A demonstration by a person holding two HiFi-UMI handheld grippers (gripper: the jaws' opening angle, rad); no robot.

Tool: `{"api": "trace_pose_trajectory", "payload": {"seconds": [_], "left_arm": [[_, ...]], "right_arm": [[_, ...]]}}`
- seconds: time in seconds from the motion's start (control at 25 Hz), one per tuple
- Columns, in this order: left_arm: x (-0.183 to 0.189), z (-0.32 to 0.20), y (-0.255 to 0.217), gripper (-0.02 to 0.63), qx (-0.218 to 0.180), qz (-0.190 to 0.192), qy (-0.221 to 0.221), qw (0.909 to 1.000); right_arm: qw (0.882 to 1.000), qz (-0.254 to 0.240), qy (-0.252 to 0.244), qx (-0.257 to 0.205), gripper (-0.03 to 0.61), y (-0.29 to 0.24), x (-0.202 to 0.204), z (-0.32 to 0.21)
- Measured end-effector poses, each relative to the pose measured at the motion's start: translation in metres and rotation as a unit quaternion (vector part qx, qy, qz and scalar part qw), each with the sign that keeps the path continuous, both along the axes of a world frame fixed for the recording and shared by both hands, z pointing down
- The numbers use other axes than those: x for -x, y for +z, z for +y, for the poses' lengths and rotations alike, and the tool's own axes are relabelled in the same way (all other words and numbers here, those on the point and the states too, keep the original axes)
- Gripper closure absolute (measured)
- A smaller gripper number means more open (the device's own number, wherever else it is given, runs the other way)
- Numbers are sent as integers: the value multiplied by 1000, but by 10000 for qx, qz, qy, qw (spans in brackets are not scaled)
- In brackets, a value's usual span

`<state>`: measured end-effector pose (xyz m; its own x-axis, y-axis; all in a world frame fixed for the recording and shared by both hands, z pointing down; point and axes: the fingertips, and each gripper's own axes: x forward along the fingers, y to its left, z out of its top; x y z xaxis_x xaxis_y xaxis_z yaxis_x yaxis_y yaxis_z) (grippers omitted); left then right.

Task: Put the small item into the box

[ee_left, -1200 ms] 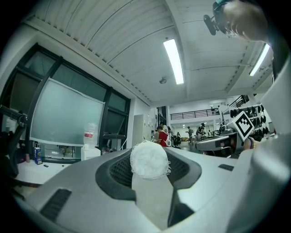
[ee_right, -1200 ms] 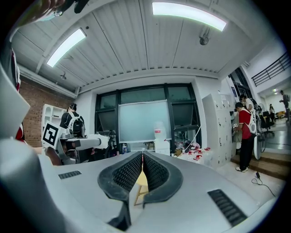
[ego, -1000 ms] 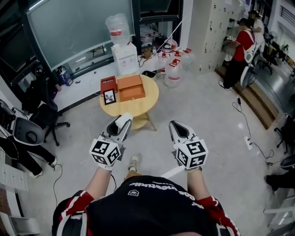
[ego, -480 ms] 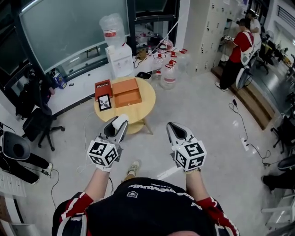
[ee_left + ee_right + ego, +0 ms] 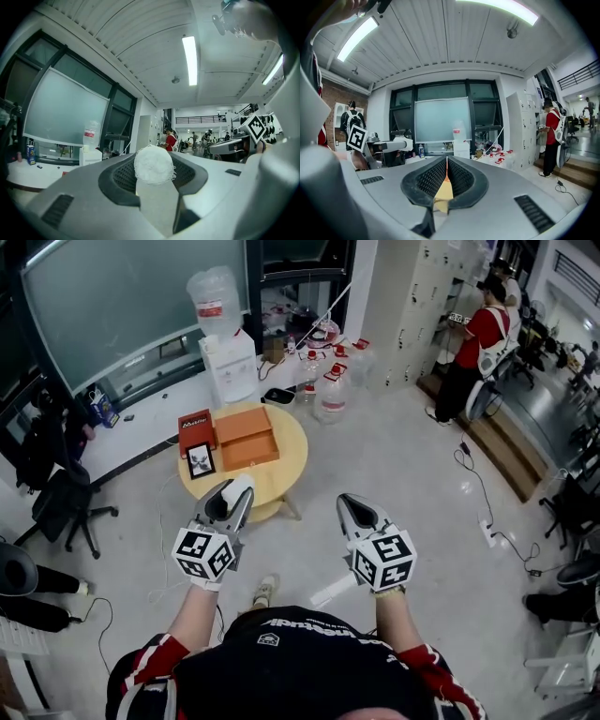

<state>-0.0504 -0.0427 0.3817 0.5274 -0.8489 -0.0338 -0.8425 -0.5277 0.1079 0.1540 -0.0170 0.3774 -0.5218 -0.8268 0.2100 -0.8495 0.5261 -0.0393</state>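
Clamping the left gripper on a small white fluffy ball, pinching it at the very tips of widely spread jaws. Holding the right gripper shut on nothing, with only a thin seam between the ribbed pads.

Standing well apart from the round wooden table, where the orange box is lying beside a red box and a small picture frame. Carrying the ball above bare floor, so risking a drop if the squeeze slackens; being so light, probably rolling away.

Also risking fibres snagging on the pads at release, leaving the ball clinging instead of falling in. Not managing to tell from here whether the box is lying open; if closed, risking a ball landing on the lid.
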Motion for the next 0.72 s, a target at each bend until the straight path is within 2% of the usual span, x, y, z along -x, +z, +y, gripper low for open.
{"api": "trace_pose_trajectory", "payload": {"seconds": [0.72], "left_arm": [[31,-125,6,427,170,225,169,9995]], "right_arm": [[9990,254,312,216,546,-3,18,-103]]}}
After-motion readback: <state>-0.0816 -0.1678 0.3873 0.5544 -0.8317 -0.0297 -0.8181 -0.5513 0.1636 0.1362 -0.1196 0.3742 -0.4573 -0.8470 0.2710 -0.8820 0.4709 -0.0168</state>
